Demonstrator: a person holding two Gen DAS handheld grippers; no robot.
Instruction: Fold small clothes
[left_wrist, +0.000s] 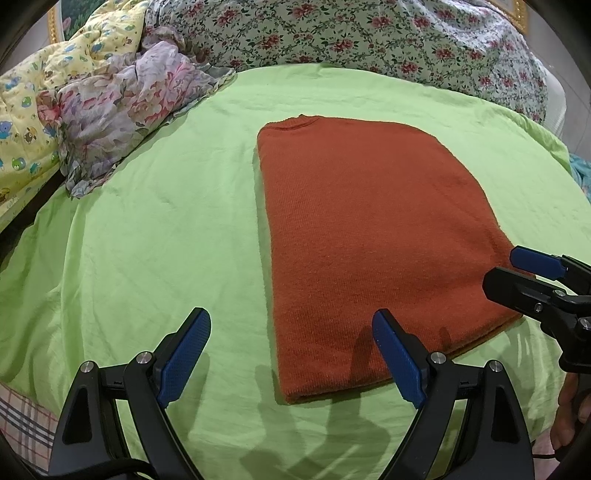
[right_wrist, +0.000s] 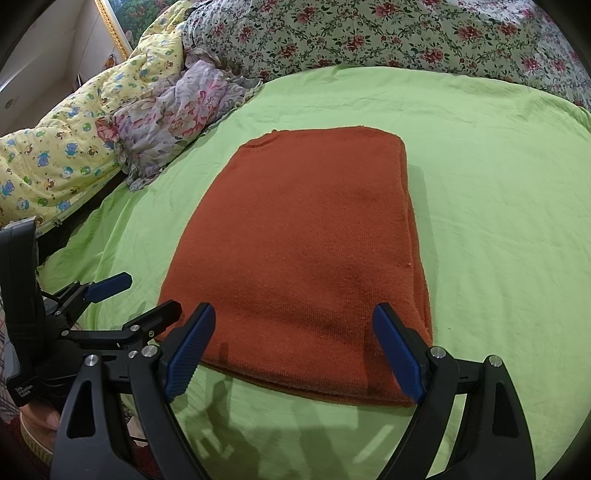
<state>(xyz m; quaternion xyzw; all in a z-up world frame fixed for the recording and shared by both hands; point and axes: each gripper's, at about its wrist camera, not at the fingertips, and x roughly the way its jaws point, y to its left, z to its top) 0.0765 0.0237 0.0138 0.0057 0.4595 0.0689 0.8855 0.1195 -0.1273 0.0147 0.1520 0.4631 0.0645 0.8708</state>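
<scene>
A rust-orange knitted garment (left_wrist: 369, 240) lies folded into a long rectangle on the green sheet (left_wrist: 147, 240); it also shows in the right wrist view (right_wrist: 303, 251). My left gripper (left_wrist: 291, 325) is open and empty, above the garment's near left corner. My right gripper (right_wrist: 295, 321) is open and empty, hovering over the garment's near edge. The right gripper shows in the left wrist view (left_wrist: 532, 273) at the garment's near right corner. The left gripper shows in the right wrist view (right_wrist: 140, 295) at the near left corner.
A crumpled floral cloth (left_wrist: 122, 114) and a yellow cartoon-print quilt (left_wrist: 29, 110) lie at the far left. A floral bedspread (left_wrist: 369, 37) runs along the back. The sheet's right side (right_wrist: 498, 221) holds only green fabric.
</scene>
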